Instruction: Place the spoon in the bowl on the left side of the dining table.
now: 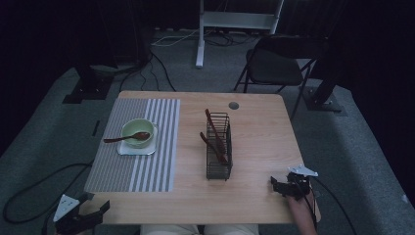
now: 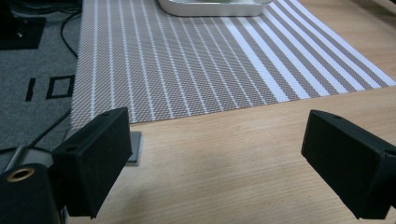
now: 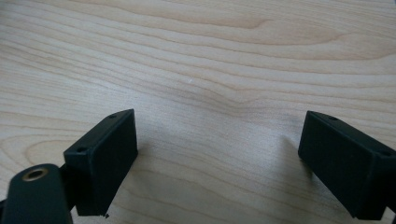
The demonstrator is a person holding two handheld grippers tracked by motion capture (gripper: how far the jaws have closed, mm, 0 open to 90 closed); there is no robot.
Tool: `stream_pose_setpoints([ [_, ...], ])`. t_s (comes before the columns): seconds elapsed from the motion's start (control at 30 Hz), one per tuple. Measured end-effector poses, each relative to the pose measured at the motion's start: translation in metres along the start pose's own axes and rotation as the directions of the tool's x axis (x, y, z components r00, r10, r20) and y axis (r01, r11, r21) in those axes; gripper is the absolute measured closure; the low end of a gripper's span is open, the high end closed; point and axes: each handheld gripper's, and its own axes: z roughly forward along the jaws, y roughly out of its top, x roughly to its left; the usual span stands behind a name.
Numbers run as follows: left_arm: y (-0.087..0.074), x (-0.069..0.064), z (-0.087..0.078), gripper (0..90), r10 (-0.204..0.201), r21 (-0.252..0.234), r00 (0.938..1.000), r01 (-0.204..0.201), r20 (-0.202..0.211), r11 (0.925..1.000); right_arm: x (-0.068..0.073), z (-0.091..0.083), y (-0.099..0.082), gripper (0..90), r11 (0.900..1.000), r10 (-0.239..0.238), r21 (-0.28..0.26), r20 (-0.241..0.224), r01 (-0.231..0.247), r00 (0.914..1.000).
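Left tongs (image 1: 95,211): at the near-left corner of the bench (image 1: 254,196), jaws spread wide, nothing between them. In the left gripper view (image 2: 215,163) they hang just above bare wood, pointed at the near edge of the placemat.
Right tongs (image 1: 281,186): near the front-right corner, held by a hand (image 1: 299,208) coming in from the bottom edge. Jaws wide apart and empty. In the right gripper view (image 3: 217,154) they sit low over plain wood grain.
Placemat (image 1: 132,147): grey with white stripes, flat on the left half of the bench. Its near edge lies just ahead of the left tongs (image 2: 187,70).
Bowl (image 1: 138,131): pale green, on a small white square tray (image 1: 132,148), both on the placemat.
Spoon in bowl (image 1: 126,138): dark wood, head resting in the bowl, handle running out over the rim to the left.
Wire caddy (image 1: 218,147): black, upright, mid-bench, well apart from both tongs.
Utensils in caddy (image 1: 213,134): two dark wooden handles leaning out of the top; dim light, so probably spoons, cannot be sure.
Folding chair (image 1: 274,61): dark, on the floor beyond the far edge of the bench.
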Motion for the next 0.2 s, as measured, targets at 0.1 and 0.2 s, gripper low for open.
stream_pose_setpoints([
  [0.1, -0.0009, 0.0021, -0.0011, 8.6, -0.023, -0.005, 0.9997, 0.023, 0.009, 0.9997, 0.0000, 0.0000, 0.0000, 11.1, 1.0000, 0.000, 0.000, 0.000, 0.000, 1.0000],
  [0.2, 0.0039, 0.0027, -0.0038, 8.6, -0.027, -0.045, 0.9986, 0.029, 0.046, 0.9986, 0.0000, 0.0000, 0.0001, 11.0, 1.0000, 0.000, 0.000, 0.000, 0.000, 1.0000],
])
